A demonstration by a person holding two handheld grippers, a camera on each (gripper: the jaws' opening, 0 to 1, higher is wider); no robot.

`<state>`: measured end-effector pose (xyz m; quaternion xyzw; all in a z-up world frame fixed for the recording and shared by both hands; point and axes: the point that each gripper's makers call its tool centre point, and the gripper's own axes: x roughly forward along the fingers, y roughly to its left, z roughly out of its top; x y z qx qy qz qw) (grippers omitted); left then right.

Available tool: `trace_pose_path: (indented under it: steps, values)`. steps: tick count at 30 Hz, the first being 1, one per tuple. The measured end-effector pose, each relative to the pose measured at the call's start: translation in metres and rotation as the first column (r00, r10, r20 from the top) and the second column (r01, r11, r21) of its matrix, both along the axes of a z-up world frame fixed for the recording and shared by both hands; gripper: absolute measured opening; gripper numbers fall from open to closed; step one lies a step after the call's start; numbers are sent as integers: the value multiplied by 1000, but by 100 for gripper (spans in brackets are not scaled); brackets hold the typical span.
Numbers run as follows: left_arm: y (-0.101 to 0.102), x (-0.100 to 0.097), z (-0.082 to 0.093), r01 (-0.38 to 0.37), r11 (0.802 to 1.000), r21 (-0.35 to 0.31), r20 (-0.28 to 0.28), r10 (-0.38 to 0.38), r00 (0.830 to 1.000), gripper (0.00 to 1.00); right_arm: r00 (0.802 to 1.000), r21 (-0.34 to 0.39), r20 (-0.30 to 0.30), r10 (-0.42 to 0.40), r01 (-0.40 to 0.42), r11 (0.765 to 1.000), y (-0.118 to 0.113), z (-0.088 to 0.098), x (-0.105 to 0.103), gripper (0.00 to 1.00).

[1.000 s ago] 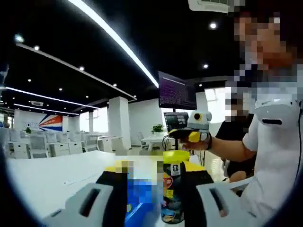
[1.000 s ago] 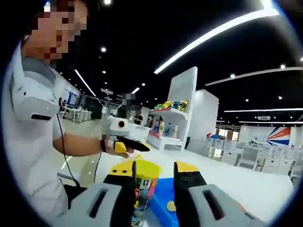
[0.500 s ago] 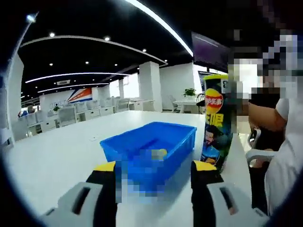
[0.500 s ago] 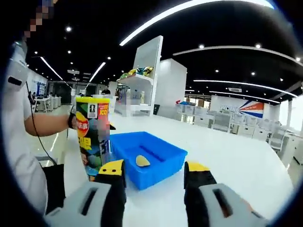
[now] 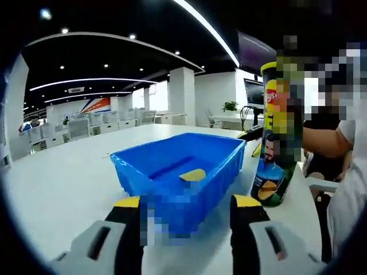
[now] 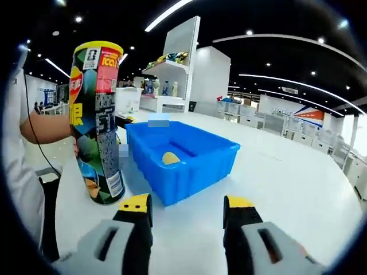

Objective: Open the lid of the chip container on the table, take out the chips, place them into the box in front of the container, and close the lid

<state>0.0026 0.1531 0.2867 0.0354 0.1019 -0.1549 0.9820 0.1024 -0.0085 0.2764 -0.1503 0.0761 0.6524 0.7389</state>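
Right gripper view: right gripper (image 6: 187, 215) spread and empty above a white table (image 6: 275, 189). Ahead, an upright chip container (image 6: 96, 120) stands just left of a blue box (image 6: 189, 166) holding one chip (image 6: 170, 158). Left gripper (image 5: 184, 215) likewise spread.

box (image 6: 189, 166): solid bright blue | chip (image 5: 193, 175): pale yellow | chip container (image 6: 96, 123): yellow rim, red band, black-and-white code panel, dark multicoloured print | table (image 6: 287, 189): plain white | left gripper (image 5: 186, 220) and right gripper (image 6: 188, 220): black jaws, yellow tips, grey bodies
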Motion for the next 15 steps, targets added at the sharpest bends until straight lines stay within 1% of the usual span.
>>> trace_pose_path:
  steps: [1,2,6,7,10,11,12,13,15]
  values:
    - [0,0,0,3,1000,-6,1,-3,1000,59,1000,17,-18,11,-11,1000,5,1,-3,48]
    - [-1,1,1,5,1000,-21,11,-5,1000,60,1000,19,-23,11,-11,1000,6,-2,0,48]
    - [5,3,0,-14,998,-55,19,15,1000,56,998,37,-41,38,-36,999,19,-1,-5,49]
    - [6,4,1,-17,998,-54,23,18,1000,54,999,42,-35,35,-34,999,22,-1,-5,51]
    - [8,6,-2,-24,998,-53,20,25,999,54,999,38,-22,40,-40,998,28,-3,-5,52]
    - [8,6,-4,-26,998,-50,19,27,999,54,998,44,-27,48,-46,998,29,-2,-7,54]
    - [9,7,-4,-29,998,-47,17,30,999,54,997,57,-45,55,-52,997,31,-1,-8,55]
    - [10,7,-4,-32,998,-45,19,33,999,53,997,58,-50,56,-54,997,32,-1,-8,54]
    - [10,8,-4,-30,999,-42,20,31,999,53,997,46,-44,57,-55,997,34,-6,-8,54]
